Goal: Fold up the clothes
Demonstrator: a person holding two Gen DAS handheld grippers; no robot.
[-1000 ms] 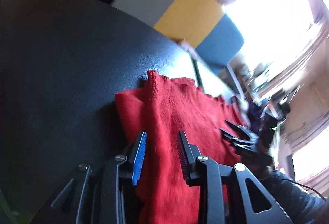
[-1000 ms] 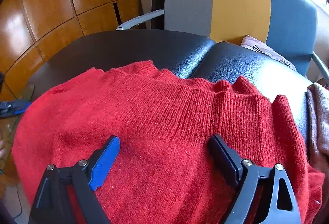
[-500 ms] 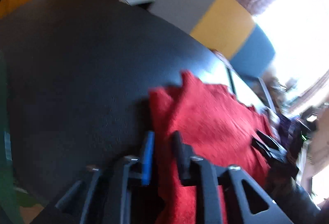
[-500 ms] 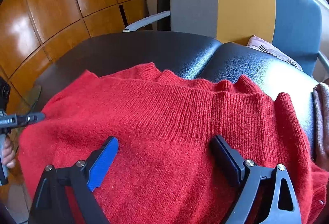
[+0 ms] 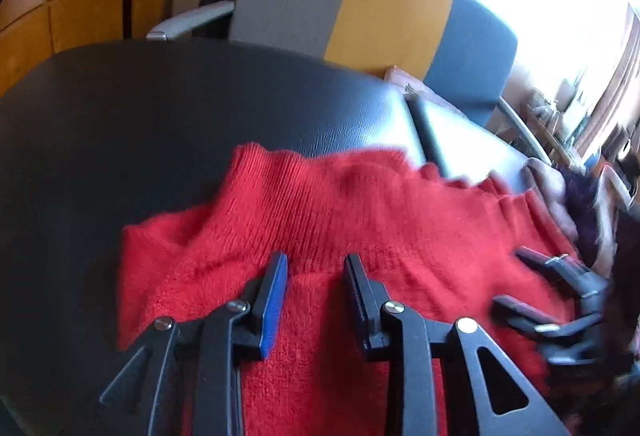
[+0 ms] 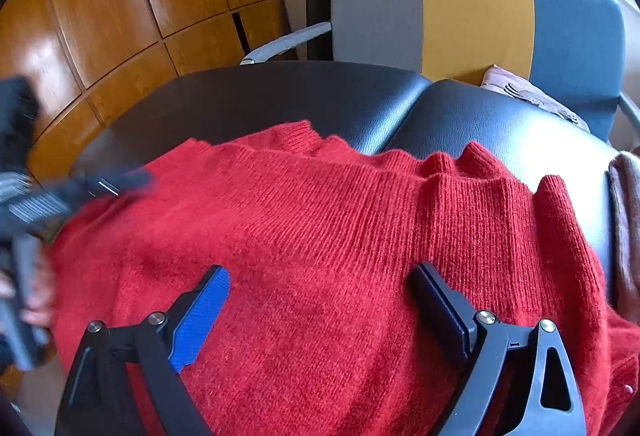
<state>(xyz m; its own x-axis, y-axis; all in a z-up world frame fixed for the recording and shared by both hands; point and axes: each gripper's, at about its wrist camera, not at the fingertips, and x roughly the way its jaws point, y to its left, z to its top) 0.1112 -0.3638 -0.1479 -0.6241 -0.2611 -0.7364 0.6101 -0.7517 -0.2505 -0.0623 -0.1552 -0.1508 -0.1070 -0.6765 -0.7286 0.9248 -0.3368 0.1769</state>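
Change: the left gripper [image 5: 316, 268] has been swung from the sweater's left edge to above the ribbed band; the right gripper [image 6: 320, 288] is placed as before.
Left fingers: parted narrowly, nothing held.
Right fingers: spread wide over the knit, nothing gripped.
Sweater: the red sweater [image 6: 320, 236] is spread on the black table [image 5: 160, 108], near its front.
Progress: apparently folded over once, its left edge doubled; further folds remain.

Tricolour chair [image 6: 476, 2], wooden panelling [image 6: 120, 8]
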